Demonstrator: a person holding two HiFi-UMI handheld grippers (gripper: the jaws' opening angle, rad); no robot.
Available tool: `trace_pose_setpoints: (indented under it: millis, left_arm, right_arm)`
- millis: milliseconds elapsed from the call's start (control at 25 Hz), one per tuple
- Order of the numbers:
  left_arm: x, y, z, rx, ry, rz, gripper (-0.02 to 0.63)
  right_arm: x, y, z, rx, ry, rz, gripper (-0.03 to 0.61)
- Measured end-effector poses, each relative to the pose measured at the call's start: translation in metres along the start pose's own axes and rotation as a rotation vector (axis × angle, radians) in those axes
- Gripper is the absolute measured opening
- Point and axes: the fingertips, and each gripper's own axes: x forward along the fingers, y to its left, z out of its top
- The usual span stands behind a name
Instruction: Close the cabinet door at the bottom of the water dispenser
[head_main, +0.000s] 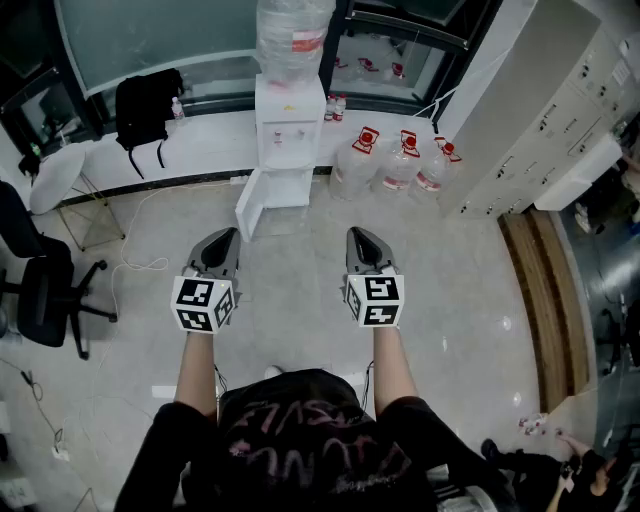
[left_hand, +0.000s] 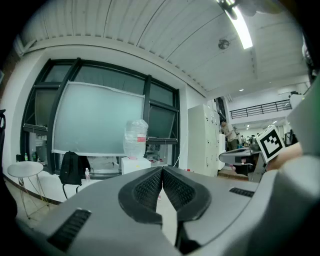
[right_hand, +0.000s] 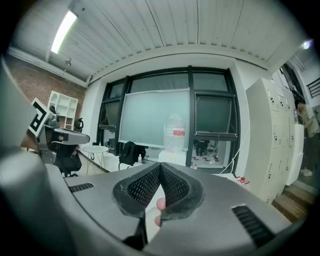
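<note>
Facing the open cabinet door (head_main: 250, 205), left tongs (head_main: 227, 234) and right tongs (head_main: 357, 234) are pinched together.

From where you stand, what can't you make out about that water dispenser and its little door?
Cabinet door: seen only in the head view; the left claw and right claw cover the water dispenser's lower half in their own gripper views.
Cabinet inside: head view, too small and steeply seen.
Bottle: top cut off by the head view's upper edge; label too small to read.
</note>
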Motion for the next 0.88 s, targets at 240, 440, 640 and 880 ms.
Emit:
trace_pose_setpoints:
  millis: [240, 440, 640, 880]
  left_arm:
    - [-0.004, -0.004, -0.003, 0.000, 0.002, -0.011, 0.015]
    - [-0.008, 0.000, -0.007, -0.003, 0.004, -0.024, 0.015]
    - [-0.010, 0.008, -0.008, -0.008, 0.004, -0.021, 0.015]
    - [0.007, 0.016, -0.019, -0.027, 0.027, -0.025, 0.015]
  right_arm:
    - [-0.004, 0.004, -0.003, 0.000, 0.003, -0.003, 0.012]
    - [-0.003, 0.009, -0.003, -0.002, 0.003, -0.025, 0.012]
    - [-0.001, 0.015, -0.005, -0.023, 0.012, -0.020, 0.012]
    - [0.012, 0.014, -0.021, -0.031, 0.045, -0.014, 0.012]
